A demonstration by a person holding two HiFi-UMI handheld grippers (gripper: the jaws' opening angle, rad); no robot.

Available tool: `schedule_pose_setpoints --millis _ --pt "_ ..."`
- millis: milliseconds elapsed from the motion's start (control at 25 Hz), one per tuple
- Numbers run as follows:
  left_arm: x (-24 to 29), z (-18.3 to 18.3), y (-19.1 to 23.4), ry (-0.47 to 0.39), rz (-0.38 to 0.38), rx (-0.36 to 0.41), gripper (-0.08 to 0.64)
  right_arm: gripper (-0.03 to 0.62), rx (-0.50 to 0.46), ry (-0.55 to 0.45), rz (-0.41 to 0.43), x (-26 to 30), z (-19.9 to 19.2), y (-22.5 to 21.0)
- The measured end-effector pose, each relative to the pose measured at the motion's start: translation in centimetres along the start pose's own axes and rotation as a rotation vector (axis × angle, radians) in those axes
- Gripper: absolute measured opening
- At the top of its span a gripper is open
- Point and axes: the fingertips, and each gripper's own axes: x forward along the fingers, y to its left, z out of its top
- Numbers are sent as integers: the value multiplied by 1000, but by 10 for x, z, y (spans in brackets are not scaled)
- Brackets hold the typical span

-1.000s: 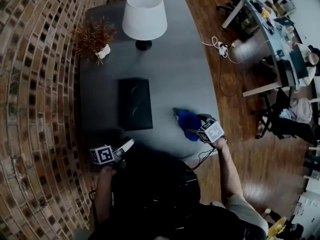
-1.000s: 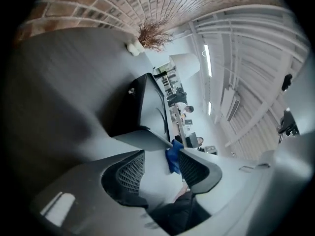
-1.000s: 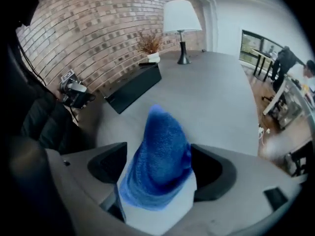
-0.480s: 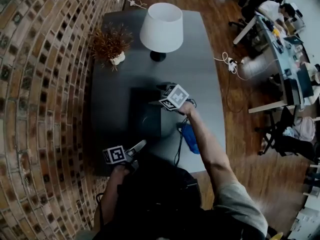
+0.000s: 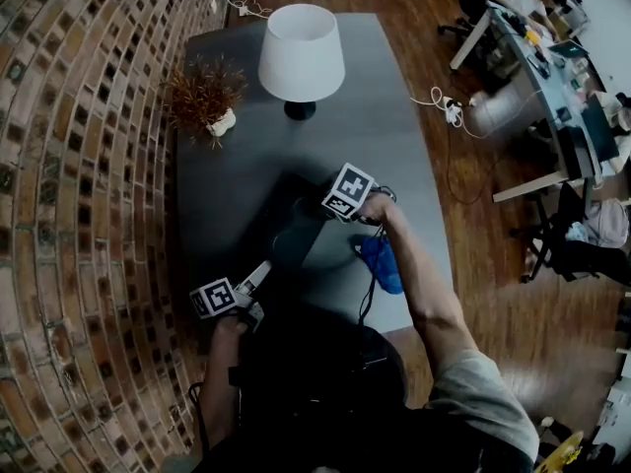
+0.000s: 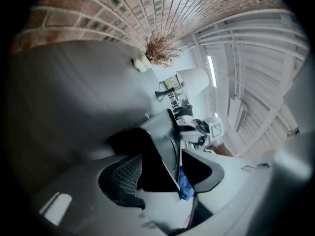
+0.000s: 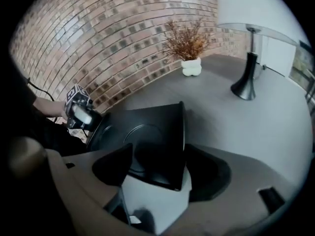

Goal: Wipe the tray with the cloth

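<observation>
The black tray (image 5: 286, 230) lies on the grey table (image 5: 394, 146); in the right gripper view it looks tipped, its right rim raised. My right gripper (image 5: 317, 208) is at its far right corner. That corner (image 7: 142, 132) sits between the jaws of my right gripper (image 7: 157, 168), which are closing, with a gap still showing. My left gripper (image 5: 261, 272) is at the near corner. Its jaws are opening, and the tray's edge (image 6: 165, 136) stands between the jaws of my left gripper (image 6: 165, 163). The blue cloth (image 5: 381, 262) lies loose on the table, right of the tray.
A white-shaded lamp (image 5: 301, 52) and a dried plant in a white pot (image 5: 202, 92) stand at the table's far end. A brick wall (image 5: 79, 166) runs along the left. A cable and power strip (image 5: 449, 106) lie on the wooden floor to the right.
My right gripper left the cloth on the table and crossed to the tray's far corner. My left gripper moved up to the near corner. The tray now looks tipped.
</observation>
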Motion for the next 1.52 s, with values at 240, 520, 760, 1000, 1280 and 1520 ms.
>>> schedule_pose_setpoints --millis 240,520,760,1000,1280,1520 --pt "15 98 26 -75 134 144 290 324 261 -135 76 -7 -53 81" --pt "17 107 5 -61 149 253 288 321 367 -451 -132 -75 -67 94" --pt "-1 73 -31 -8 173 540 275 360 294 -204 -496 -153 -196 59" --pt "2 53 -19 23 210 563 275 383 204 91 -510 -48 -230 65" --pt "-23 43 -9 -43 221 503 275 183 463 -221 -439 -82 -156 46" --pt "-24 48 -8 -79 201 464 275 184 944 -858 -125 -64 -55 -18"
